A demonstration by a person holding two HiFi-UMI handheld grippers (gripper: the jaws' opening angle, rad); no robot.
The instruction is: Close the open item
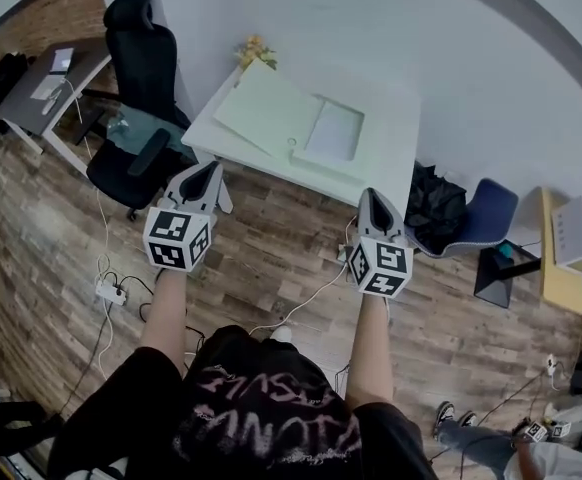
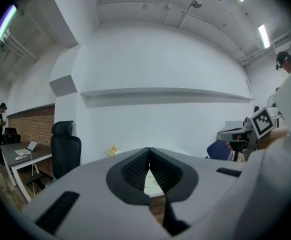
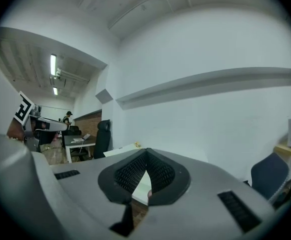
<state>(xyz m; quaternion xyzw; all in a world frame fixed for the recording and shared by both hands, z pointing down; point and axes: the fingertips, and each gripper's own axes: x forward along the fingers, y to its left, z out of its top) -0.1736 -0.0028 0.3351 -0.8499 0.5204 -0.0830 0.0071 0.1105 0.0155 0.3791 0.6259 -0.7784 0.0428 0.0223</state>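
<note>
A flat pale-green case [image 1: 289, 120] lies open on the white table [image 1: 391, 168], its lid spread to the left and its lighter tray to the right. My left gripper [image 1: 204, 175] hangs over the wooden floor just short of the table's near left edge. Its jaws are shut and hold nothing. My right gripper [image 1: 371, 201] is level with it near the table's right corner, also shut and empty. In the left gripper view the left gripper [image 2: 148, 153] points at the table, and in the right gripper view so does the right gripper [image 3: 145, 155]. Neither gripper touches the case.
A black office chair [image 1: 141, 88] stands left of the table. A black bag [image 1: 431, 203] and a blue chair [image 1: 486, 218] stand to its right. A small yellow ornament [image 1: 254, 50] sits at the table's back corner. A power strip [image 1: 106, 290] and cables lie on the floor.
</note>
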